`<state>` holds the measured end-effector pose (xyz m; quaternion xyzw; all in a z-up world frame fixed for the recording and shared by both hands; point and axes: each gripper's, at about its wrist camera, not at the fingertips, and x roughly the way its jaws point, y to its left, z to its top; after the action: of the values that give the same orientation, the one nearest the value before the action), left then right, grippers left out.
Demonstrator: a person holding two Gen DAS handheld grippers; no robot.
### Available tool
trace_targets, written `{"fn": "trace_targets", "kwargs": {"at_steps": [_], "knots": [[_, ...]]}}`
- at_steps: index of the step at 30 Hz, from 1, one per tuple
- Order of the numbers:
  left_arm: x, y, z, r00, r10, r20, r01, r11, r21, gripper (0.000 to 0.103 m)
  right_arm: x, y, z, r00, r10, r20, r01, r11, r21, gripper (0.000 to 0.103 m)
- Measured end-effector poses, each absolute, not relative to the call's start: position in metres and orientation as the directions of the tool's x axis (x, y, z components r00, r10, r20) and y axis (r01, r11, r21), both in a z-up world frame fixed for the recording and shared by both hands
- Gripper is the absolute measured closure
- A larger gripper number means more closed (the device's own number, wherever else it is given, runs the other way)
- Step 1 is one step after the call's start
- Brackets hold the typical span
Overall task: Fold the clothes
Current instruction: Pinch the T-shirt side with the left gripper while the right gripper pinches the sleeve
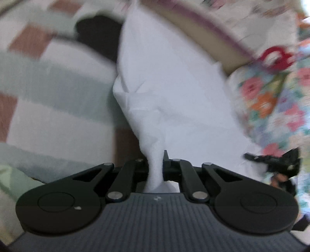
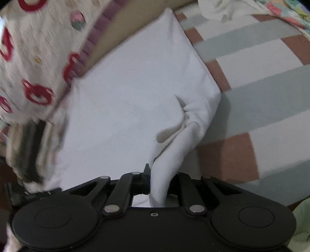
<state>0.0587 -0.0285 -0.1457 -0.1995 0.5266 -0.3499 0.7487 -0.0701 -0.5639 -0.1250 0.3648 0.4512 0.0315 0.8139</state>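
A white garment (image 1: 166, 93) hangs stretched between both grippers above a checked bedspread. My left gripper (image 1: 156, 164) is shut on a bunched corner of it, the cloth pinched between the black fingers. In the right wrist view the same white garment (image 2: 131, 100) spreads wide, and my right gripper (image 2: 158, 180) is shut on its gathered right corner, which folds down into the jaws. At the lower right of the left wrist view part of the other gripper (image 1: 275, 160) shows, black and blurred.
The bedspread (image 2: 261, 81) has white, grey-green and brown checks. A person in a white top with red ring prints (image 2: 34, 58) stands behind the garment. Floral cloth (image 1: 271, 100) lies at the right, a dark item (image 1: 96, 33) and crumpled white clothing (image 2: 219, 9) further back.
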Motion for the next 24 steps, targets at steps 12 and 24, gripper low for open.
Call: {"fn": "trace_targets", "kwargs": {"at_steps": [12, 24], "knots": [[0.05, 0.008, -0.125, 0.251, -0.777, -0.577, 0.162, 0.621, -0.767, 0.098, -0.107, -0.561, -0.081, 0.724, 0.363, -0.586, 0.252, 0.652, 0.715, 0.092], [0.039, 0.019, -0.048, 0.158, -0.796, -0.585, 0.238, 0.605, -0.76, 0.098, -0.118, -0.572, -0.012, 0.68, 0.415, -0.604, 0.17, 0.712, 0.681, 0.092]]}}
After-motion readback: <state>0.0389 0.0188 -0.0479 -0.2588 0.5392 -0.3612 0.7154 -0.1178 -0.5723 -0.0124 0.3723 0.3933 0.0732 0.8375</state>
